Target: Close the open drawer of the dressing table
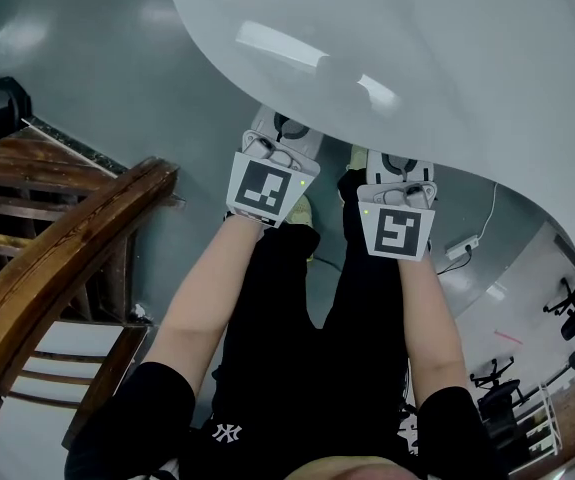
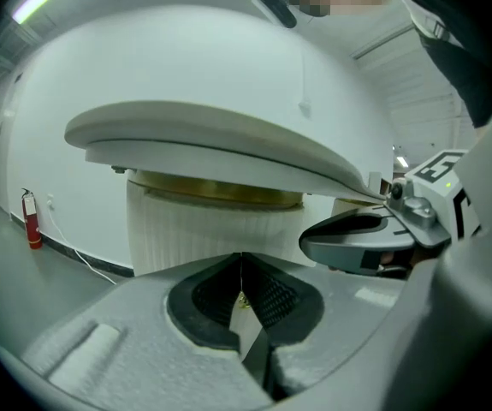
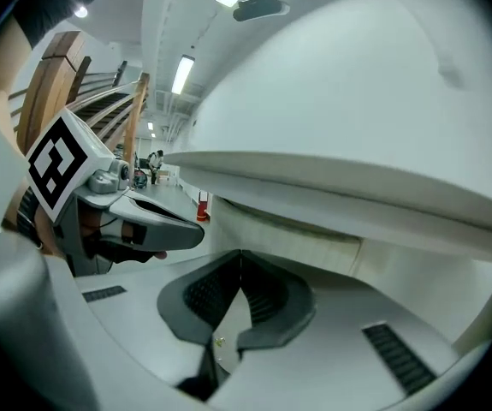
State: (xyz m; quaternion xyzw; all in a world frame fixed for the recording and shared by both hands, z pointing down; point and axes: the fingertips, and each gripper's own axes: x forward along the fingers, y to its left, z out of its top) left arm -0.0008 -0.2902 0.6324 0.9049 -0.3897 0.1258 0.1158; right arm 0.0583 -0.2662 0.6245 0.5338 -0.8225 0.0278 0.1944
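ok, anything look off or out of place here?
Nothing spilled or damaged. One oddity: no open drawer shows in any view. The left gripper and right gripper, both shut and empty, sit side by side at the edge of the white tabletop.

Black short-sleeved top (image 1: pixel 132 413), black trousers (image 1: pixel 302 338); white left hand-held gripper (image 2: pixel 242 265), right hand-held gripper (image 3: pixel 240 264), black-and-white marker cubes (image 1: pixel 265 190).

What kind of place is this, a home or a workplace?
Probably a workplace, such as a lab or large office hall, not a home. The floor is glossy grey, a red fire extinguisher stands by the wall, and office chairs stand beyond the white table.
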